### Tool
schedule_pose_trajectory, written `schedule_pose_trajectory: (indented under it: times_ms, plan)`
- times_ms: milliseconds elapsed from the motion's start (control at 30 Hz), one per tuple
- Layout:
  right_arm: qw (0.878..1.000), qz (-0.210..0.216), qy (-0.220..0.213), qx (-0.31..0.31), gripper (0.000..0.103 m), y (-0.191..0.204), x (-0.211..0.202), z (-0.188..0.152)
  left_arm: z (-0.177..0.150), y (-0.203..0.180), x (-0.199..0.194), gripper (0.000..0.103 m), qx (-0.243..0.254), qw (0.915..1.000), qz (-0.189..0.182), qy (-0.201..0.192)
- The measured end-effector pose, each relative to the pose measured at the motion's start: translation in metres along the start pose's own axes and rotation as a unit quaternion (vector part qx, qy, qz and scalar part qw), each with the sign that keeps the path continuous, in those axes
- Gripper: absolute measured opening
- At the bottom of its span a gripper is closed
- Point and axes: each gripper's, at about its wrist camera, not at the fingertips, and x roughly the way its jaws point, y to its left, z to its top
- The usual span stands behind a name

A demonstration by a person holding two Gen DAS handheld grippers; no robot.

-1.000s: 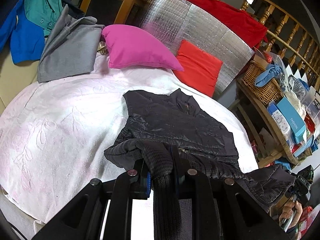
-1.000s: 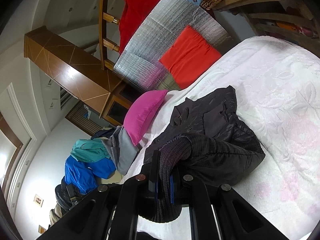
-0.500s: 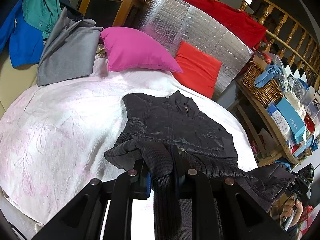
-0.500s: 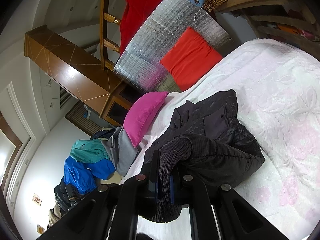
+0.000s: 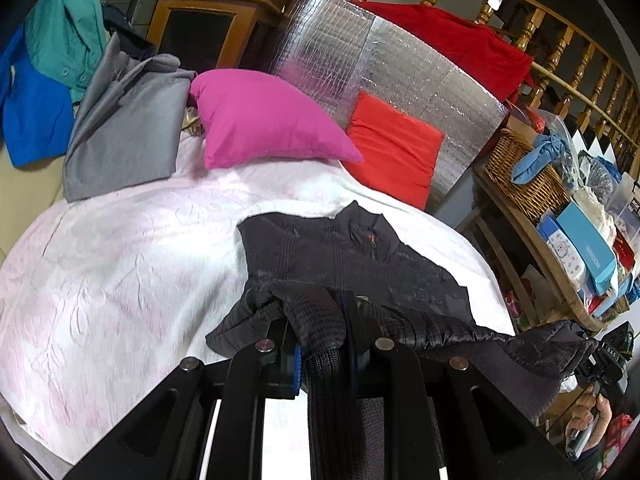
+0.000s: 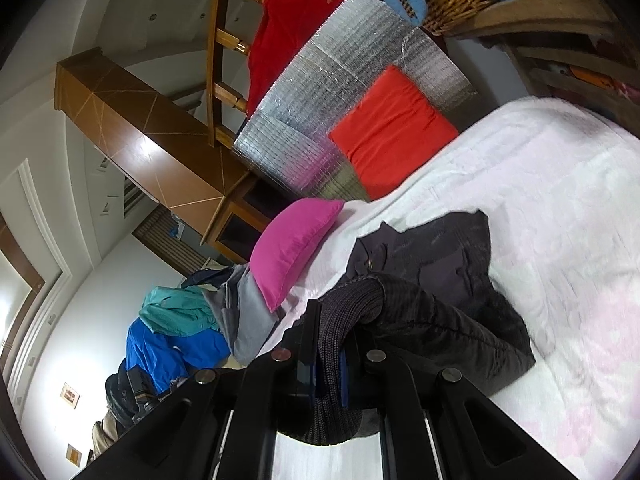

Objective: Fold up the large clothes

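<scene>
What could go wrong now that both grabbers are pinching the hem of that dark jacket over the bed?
1. The left gripper and right gripper each clamp only the ribbed edge of the dark jacket; the slippery quilted cloth might pull free.
2. The collar end lies on the white bedspread, so carrying the hem forward could bunch the fold unevenly.

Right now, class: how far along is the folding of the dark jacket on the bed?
Done: the dark jacket lies collar-up on the white bedspread. In hand: the left hand-held gripper and the right hand-held gripper each clamp its ribbed hem, raised off the bed. Left: laying the hem over toward the collar; the grey garment looks unfolded.
</scene>
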Motion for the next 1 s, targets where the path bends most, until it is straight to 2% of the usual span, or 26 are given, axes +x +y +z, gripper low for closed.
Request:
schedule_pose_trajectory:
  times_ms: [167, 433, 1000]
  plan:
    - [1.000, -0.001, -0.005, -0.015, 0.008, 0.008, 0.014, 0.018, 0.015, -0.001, 0.013, 0.018, 0.001, 0.9999, 0.013, -0.006]
    - [0.999, -0.028, 0.003, -0.024, 0.008, 0.009, 0.050, 0.047, 0.027, -0.006, 0.042, 0.018, 0.013, 0.9987, 0.050, -0.006]
    - [0.997, -0.055, 0.015, -0.049, 0.008, 0.021, 0.089, 0.076, 0.047, -0.002, 0.070, 0.018, 0.021, 0.9980, 0.060, 0.002]
